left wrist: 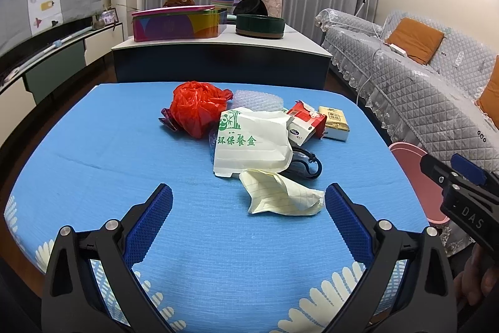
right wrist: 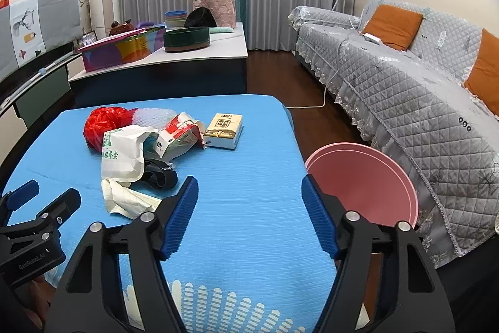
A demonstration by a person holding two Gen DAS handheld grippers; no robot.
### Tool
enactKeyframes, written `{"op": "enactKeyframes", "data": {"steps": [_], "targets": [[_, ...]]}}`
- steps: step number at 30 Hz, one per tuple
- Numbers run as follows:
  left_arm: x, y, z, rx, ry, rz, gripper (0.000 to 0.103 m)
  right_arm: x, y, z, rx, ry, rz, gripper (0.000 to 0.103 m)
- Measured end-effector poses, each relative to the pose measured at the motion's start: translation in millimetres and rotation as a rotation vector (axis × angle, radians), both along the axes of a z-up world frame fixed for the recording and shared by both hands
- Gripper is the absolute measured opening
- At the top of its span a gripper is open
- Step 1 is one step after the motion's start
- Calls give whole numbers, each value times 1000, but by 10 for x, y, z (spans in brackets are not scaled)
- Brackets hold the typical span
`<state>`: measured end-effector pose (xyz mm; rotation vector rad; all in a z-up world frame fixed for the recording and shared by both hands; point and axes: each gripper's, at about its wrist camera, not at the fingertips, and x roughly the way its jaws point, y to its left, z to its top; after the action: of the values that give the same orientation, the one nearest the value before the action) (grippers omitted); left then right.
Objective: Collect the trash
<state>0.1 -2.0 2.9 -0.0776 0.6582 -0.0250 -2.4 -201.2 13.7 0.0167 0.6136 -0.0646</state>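
Two black handheld grippers with ridged blue finger pads hover above a bright blue mat-covered table, the left gripper with fingers spread wide and holding nothing, the right gripper likewise gaping and empty. Just beyond the left gripper's fingertips lies a crumpled sheet of pale yellow lined paper, the nearest piece of a litter heap at the middle of the table. Behind the paper sits a flattened white paper meal box printed with green characters, partly covering a dark blue-black strap. Farther back in the heap are a scrunched red plastic bag, clear bubble wrap, a torn red-and-white carton and a yellow tissue pack. A round pink plastic bin stands beside the table's right edge, against a grey quilted sofa.
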Motion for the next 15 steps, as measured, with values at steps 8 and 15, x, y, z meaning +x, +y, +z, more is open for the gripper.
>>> {"op": "enactKeyframes", "data": {"steps": [8,15], "targets": [[77,48,43,-27,-12,11,88,76,13,27,80,0,26,55],[255,173,48,-72,-4,40,72,357,176,-85,133,45,97,38]]}}
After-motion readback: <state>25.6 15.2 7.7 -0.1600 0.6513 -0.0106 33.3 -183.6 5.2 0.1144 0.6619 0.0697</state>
